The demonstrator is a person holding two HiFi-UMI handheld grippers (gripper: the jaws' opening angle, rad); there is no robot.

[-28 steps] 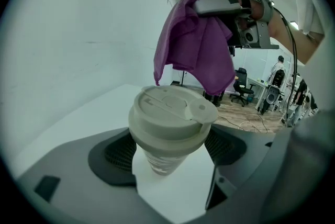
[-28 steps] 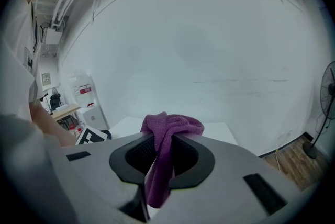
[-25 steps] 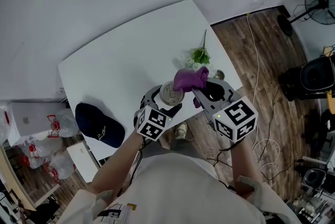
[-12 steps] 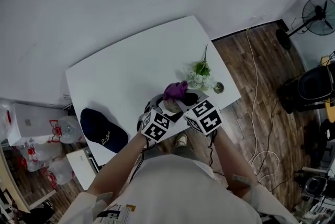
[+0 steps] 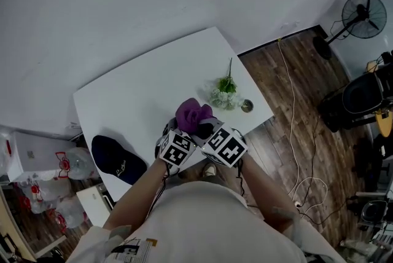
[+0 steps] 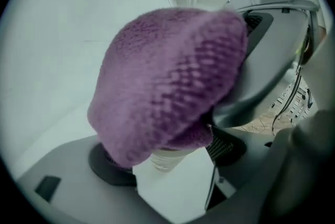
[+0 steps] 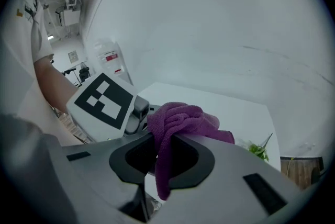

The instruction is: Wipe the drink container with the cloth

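In the left gripper view, a purple cloth (image 6: 167,81) lies over the top of a pale, ribbed drink container (image 6: 166,158). Only the container's lower part shows under it. My left gripper (image 6: 167,159) is shut on that container, one pad on each side. The right gripper's grey body (image 6: 272,55) presses in from the right. In the right gripper view, my right gripper (image 7: 162,163) is shut on the cloth (image 7: 180,121), which bunches above the jaws and hangs down between them. In the head view the cloth (image 5: 193,115) hides the container, just above both marker cubes at the table's near edge.
On the white table (image 5: 135,93) lie a dark cap (image 5: 116,159) at the near left, a flower sprig (image 5: 224,94) and a small round lid (image 5: 246,106) at the right. A fan (image 5: 362,10) and cables stand on the wood floor at the right, with plastic bags (image 5: 37,160) at the left.
The right gripper has swung left with the cloth and now has it on top of the container, whose lid was in plain sight a second ago. The two marker cubes have closed together.
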